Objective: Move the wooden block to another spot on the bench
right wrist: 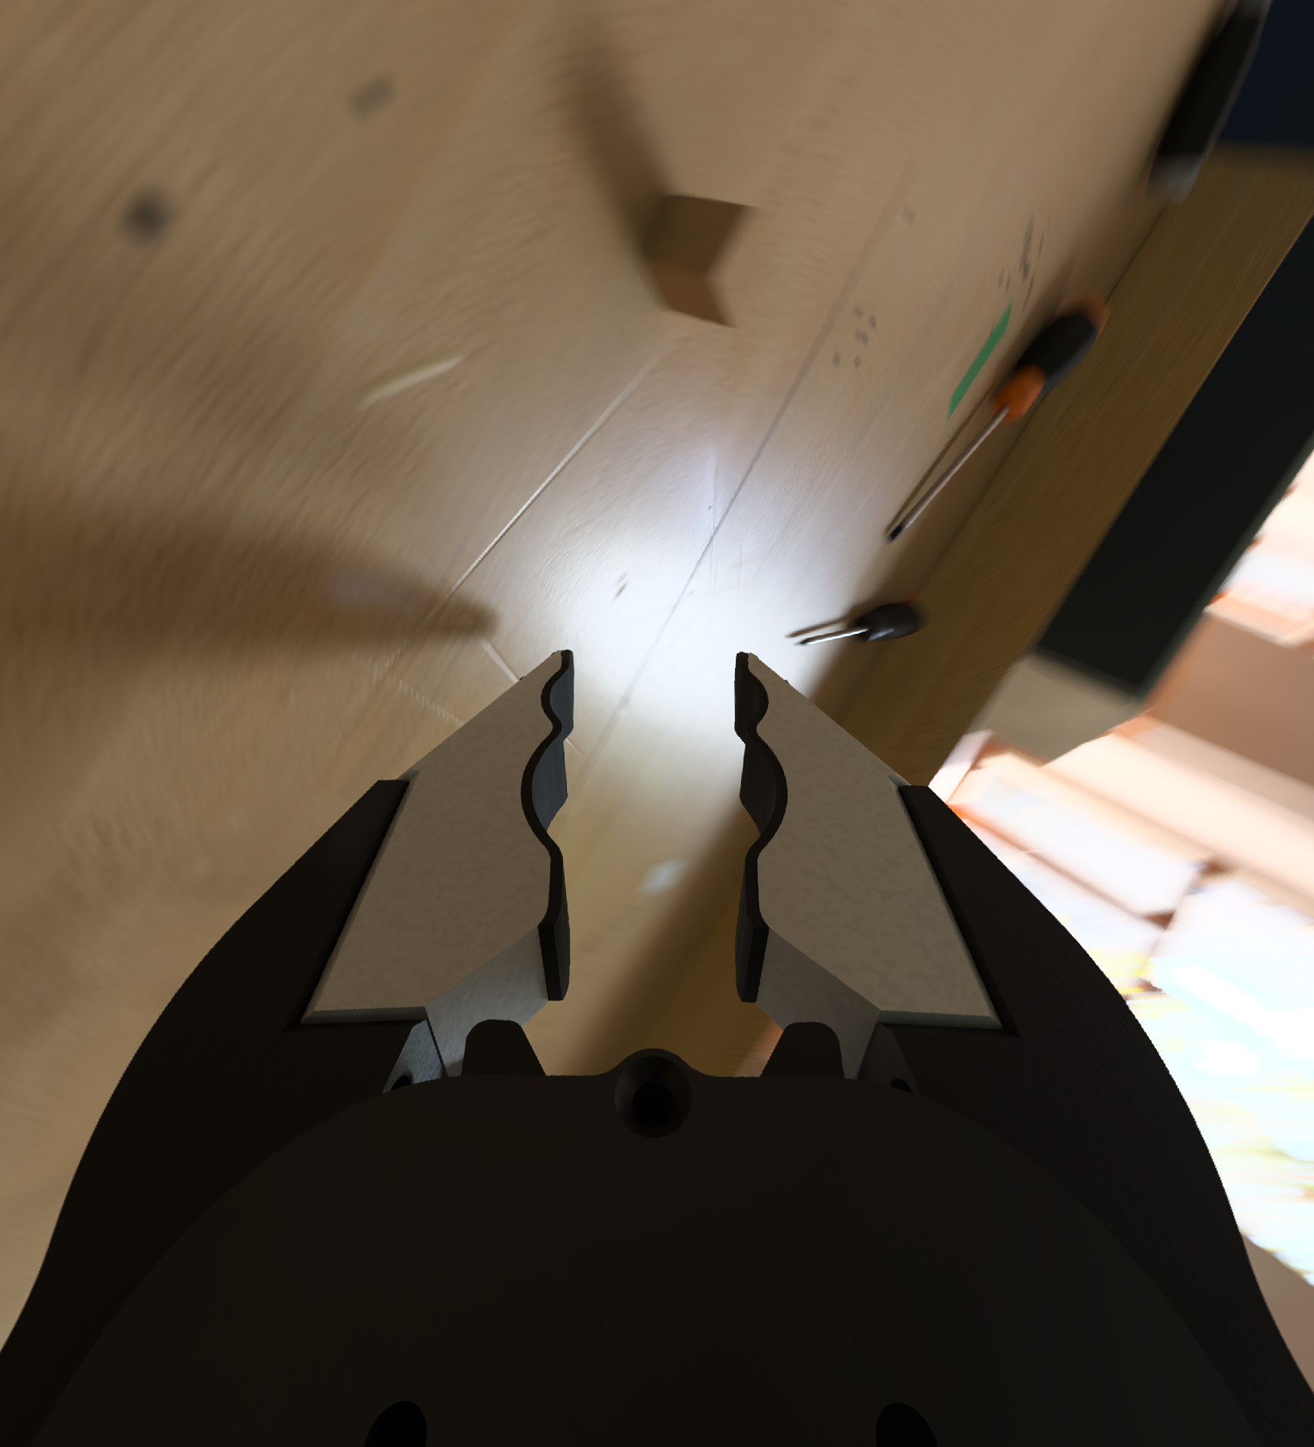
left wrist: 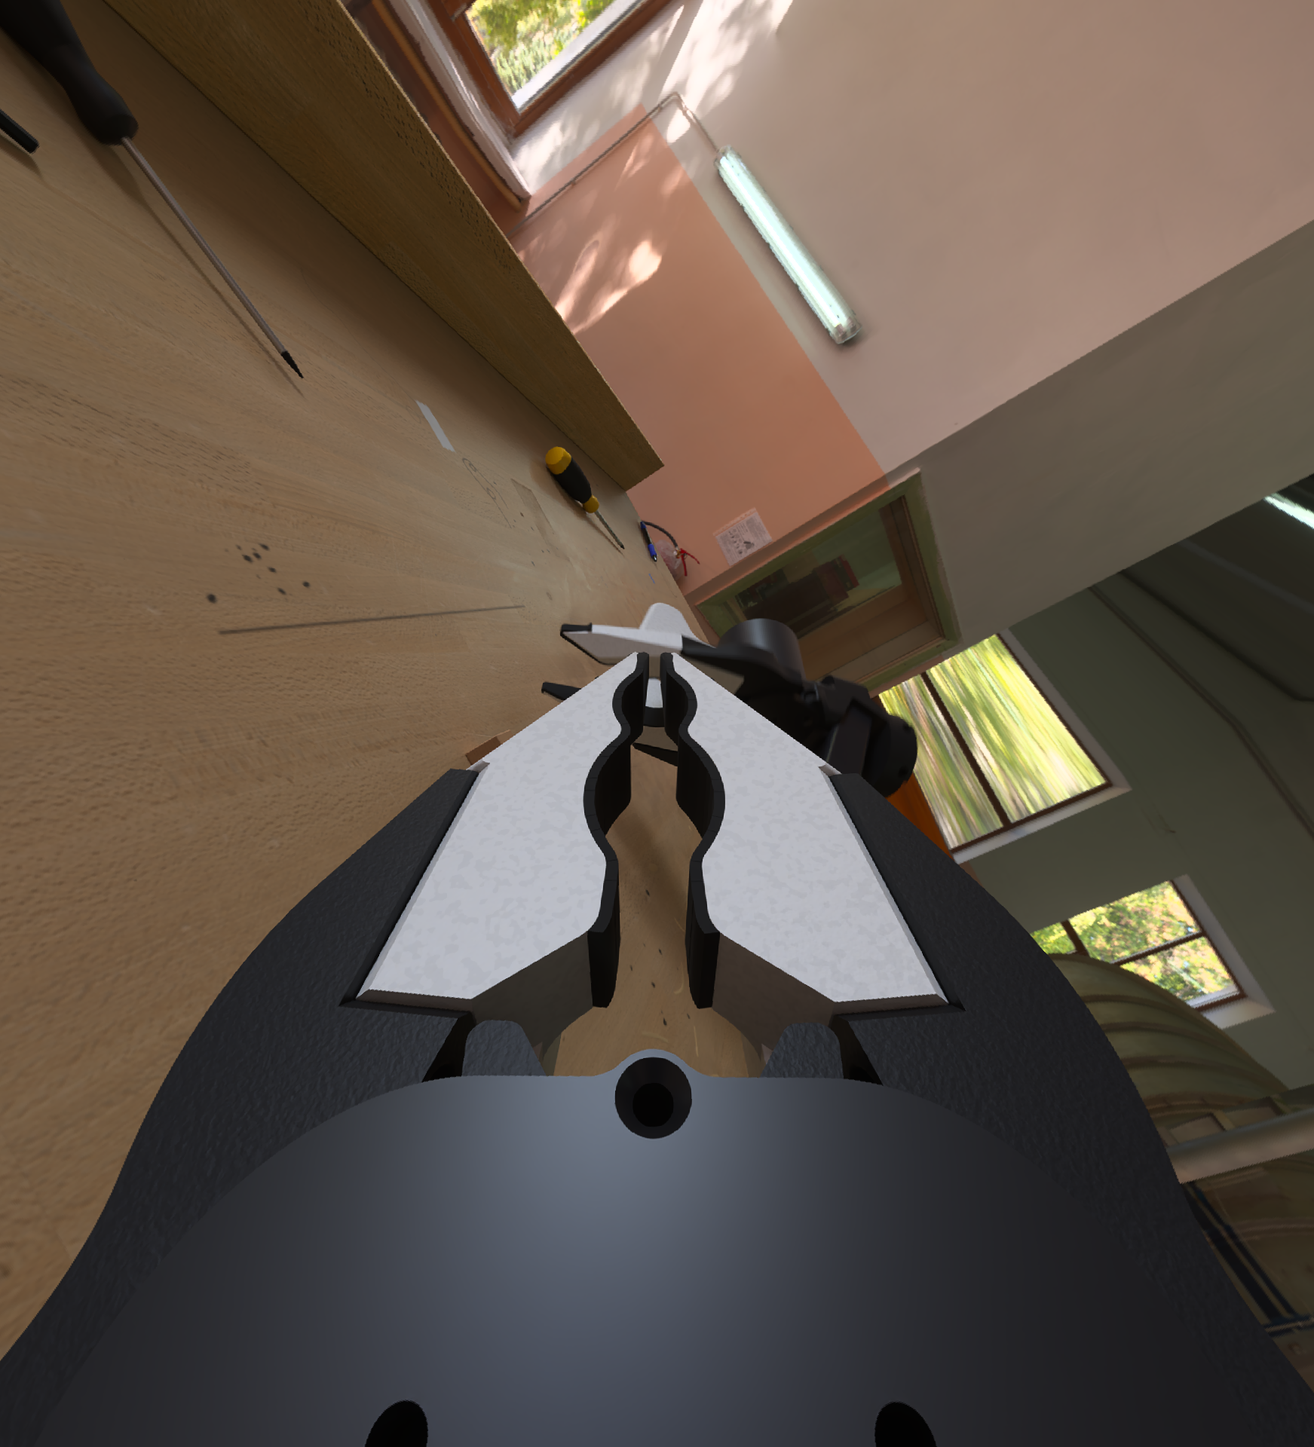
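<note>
Grainy wood bench [right wrist: 324, 705]; blurred square wooden block [right wrist: 689, 262]; right claw [right wrist: 653, 662] spread, left claw [left wrist: 654, 662] pinched closed, empty.

We see a pale tan bench [right wrist: 262, 485] with fine wood grain, thin dark lines and small black specks, and on it a wooden block [right wrist: 689, 262] in a warmer light brown with a darker shaded face. The left gripper [left wrist: 654, 665] has mottled white fingers [left wrist: 536, 846] lined in black on a charcoal body, and the right gripper [right wrist: 653, 665] shows the same speckled grey-white on black. One screwdriver [left wrist: 575, 481] has a yellow-and-black handle, another screwdriver [right wrist: 1045, 364] is black with an orange collar beside a green strip [right wrist: 978, 364], and the wall [left wrist: 716, 376] is salmon pink.
</note>
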Robot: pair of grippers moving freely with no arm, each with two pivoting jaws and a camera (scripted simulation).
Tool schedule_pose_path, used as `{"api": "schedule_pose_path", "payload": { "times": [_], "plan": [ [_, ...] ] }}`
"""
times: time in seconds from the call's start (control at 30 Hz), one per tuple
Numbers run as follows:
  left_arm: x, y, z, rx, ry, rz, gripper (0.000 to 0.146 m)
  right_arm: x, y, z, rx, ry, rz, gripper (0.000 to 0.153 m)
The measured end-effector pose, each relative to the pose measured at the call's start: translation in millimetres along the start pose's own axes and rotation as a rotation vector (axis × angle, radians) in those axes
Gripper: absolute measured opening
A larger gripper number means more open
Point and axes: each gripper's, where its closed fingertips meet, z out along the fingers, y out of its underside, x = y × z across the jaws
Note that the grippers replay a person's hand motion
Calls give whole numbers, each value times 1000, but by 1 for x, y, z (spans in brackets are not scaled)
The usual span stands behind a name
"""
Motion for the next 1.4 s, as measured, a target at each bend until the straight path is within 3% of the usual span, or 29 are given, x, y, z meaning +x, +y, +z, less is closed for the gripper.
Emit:
{"api": "schedule_pose_path", "payload": {
  "times": [0.1,0.17,0.27,0.47,0.73,0.93,0.97,1.03,1.13,1.27,1.4],
  "plan": [
    [1,1,1,-2,10,-9,3,14,-16,0,140,-101,532,40],
    [2,3,2,-8,12,-8,3,29,-40,-6,352,-196,835,40],
    [5,4,2,-8,17,-8,3,40,-74,-4,630,-410,1034,40],
    [12,6,-4,-8,15,2,3,26,-103,18,699,-602,954,47],
    [16,8,-2,-21,48,-9,3,13,-78,17,605,-543,946,48],
    [19,9,4,-34,66,-12,3,10,-84,20,608,-589,1033,46],
    [19,9,4,-33,66,-12,3,10,-86,21,605,-587,1033,43],
    [19,9,4,-33,64,-11,3,12,-88,22,600,-588,1036,14],
    [21,6,2,-24,65,-5,3,16,-87,28,589,-571,1036,14],
    [24,-4,-2,7,50,31,3,37,-67,52,528,-409,1123,14],
    [25,-12,-7,29,43,55,3,50,-67,66,526,-453,1189,14]
  ]
}}
